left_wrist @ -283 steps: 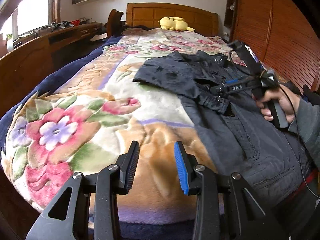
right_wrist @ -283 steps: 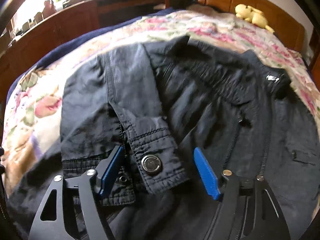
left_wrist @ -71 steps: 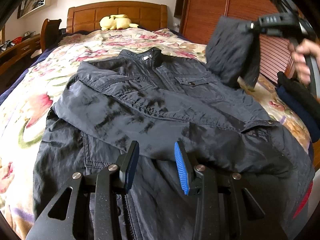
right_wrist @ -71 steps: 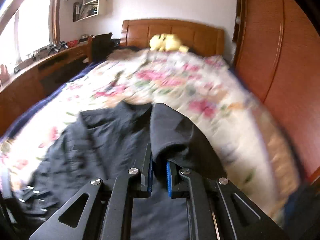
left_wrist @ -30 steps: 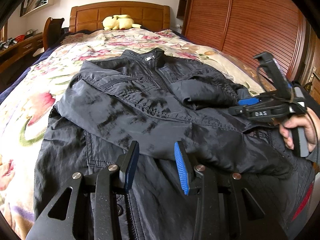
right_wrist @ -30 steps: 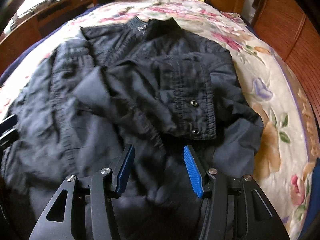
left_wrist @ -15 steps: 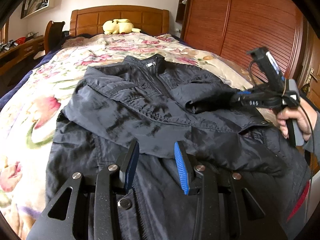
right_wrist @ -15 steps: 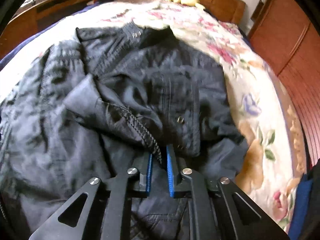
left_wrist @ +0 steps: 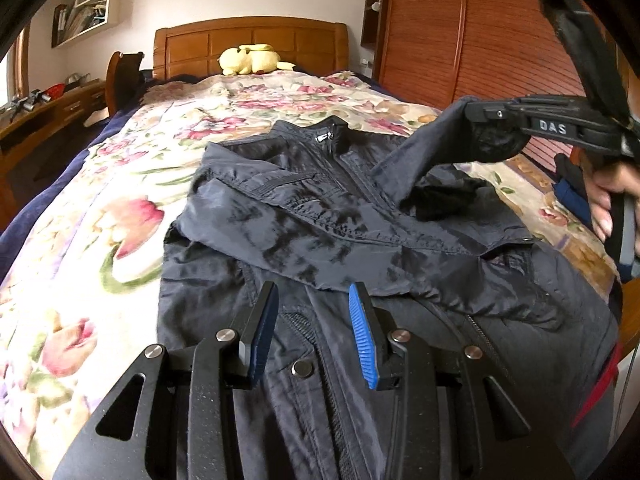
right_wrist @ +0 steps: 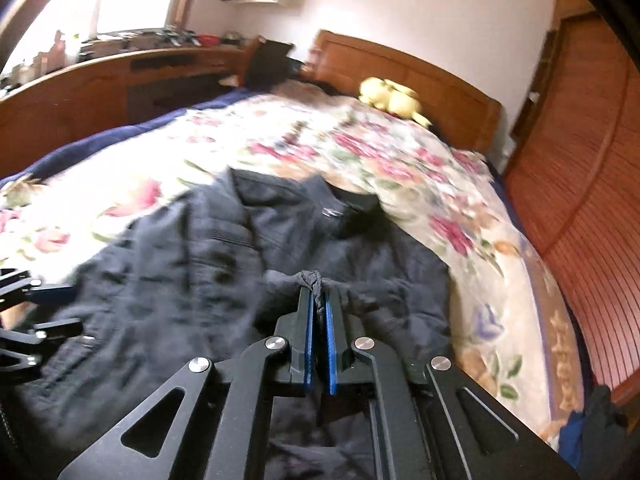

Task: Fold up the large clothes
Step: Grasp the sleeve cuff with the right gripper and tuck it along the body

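A dark jacket (left_wrist: 320,220) lies front up on the floral bedspread (left_wrist: 100,208), collar toward the headboard, with its left sleeve folded across the chest. My right gripper (right_wrist: 318,300) is shut on a bunched fold of the other sleeve (left_wrist: 420,152). In the left wrist view the right gripper (left_wrist: 472,114) holds that sleeve in the air above the jacket's right side, and a hand grips its handle. My left gripper (left_wrist: 312,320) hovers open over the jacket's lower front near the zip, with nothing between its fingers. The right wrist view is blurred and shows the jacket (right_wrist: 180,280) below.
A yellow plush toy (left_wrist: 252,60) rests against the wooden headboard. Wooden wardrobe doors (left_wrist: 480,40) run along the bed's right side. A desk (left_wrist: 40,112) and a chair (left_wrist: 120,76) stand on the left. Dark blue cloth (left_wrist: 572,192) lies at the bed's right edge.
The right gripper closed on the sleeve, which lay on the jacket, and lifted it up and to the right. The left gripper drew back slightly and stayed open.
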Demonstrator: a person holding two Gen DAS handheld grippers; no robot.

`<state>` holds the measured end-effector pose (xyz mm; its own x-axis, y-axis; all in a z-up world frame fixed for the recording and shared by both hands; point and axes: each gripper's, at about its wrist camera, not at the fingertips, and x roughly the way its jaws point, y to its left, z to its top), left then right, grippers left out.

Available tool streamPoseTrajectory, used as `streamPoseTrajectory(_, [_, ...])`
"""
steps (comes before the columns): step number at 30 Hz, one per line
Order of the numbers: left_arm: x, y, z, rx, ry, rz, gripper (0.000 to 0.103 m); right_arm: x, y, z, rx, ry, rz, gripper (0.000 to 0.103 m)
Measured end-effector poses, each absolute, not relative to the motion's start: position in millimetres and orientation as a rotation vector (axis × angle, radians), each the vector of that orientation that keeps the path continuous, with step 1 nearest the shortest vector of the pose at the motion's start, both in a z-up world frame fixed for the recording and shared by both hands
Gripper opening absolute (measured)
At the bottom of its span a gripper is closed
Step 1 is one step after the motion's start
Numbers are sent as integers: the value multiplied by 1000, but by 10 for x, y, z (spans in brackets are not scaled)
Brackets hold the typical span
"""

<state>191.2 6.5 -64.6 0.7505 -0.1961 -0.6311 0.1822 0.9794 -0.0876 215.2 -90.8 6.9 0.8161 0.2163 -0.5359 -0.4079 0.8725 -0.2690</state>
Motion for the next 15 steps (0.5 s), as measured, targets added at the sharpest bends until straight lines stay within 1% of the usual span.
streamPoseTrajectory(5, [1776, 154, -549, -26, 678, -173, 38, 1902, -860, 83, -312, 555, 424, 5])
streamPoseTrajectory(12, [1620, 161, -448, -5, 670, -151, 38, 1573, -868, 1, -353, 654, 484, 5])
streamPoseTrajectory(15, [1609, 138, -402, -3, 667, -158, 38, 1443, -950, 69, -359, 689, 505, 5])
